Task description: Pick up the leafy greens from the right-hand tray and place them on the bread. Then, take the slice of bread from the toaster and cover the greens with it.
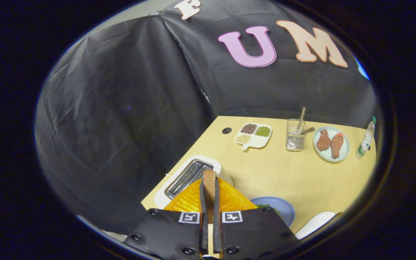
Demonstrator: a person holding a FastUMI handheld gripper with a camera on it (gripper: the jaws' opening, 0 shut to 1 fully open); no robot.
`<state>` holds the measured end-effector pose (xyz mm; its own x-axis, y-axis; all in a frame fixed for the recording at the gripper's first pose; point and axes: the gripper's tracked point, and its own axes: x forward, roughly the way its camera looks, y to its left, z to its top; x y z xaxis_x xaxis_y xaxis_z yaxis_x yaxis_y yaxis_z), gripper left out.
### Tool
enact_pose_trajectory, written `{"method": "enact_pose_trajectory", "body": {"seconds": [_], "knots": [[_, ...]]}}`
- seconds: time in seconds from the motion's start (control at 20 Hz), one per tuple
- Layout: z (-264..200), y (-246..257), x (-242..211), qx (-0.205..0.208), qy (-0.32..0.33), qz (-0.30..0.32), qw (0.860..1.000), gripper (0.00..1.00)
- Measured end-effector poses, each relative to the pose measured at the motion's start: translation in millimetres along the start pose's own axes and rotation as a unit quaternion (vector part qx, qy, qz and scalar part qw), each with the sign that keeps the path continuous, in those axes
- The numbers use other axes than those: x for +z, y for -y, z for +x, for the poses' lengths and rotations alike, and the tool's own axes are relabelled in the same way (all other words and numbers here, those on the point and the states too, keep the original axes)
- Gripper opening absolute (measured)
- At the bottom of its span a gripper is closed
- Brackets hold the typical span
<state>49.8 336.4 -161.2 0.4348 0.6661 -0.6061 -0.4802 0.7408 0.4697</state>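
Tongs (208, 191) pinch a flat, coarse-crusted bread slice (209, 184) edgewise above the slotted toaster (188, 173).

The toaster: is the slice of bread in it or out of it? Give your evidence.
Out. The slice of bread stands edge-on, clamped between the gripper fingers, above the toaster, whose slots look empty.

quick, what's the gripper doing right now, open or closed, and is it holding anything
Gripper: closed on the slice of bread, which stands edge-on between both fingers, lifted above the toaster.
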Motion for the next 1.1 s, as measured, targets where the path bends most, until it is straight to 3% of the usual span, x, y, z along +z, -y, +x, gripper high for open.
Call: {"method": "enact_pose_trajectory", "body": {"seconds": [0.6,1.1], "knots": [[-7.8,60.7,-63.7,-0.013,-0.022,0.06,0.998,0.08],[7.7,83.2,-105.5,0.004,-0.048,0.117,0.992,0.08]]}}
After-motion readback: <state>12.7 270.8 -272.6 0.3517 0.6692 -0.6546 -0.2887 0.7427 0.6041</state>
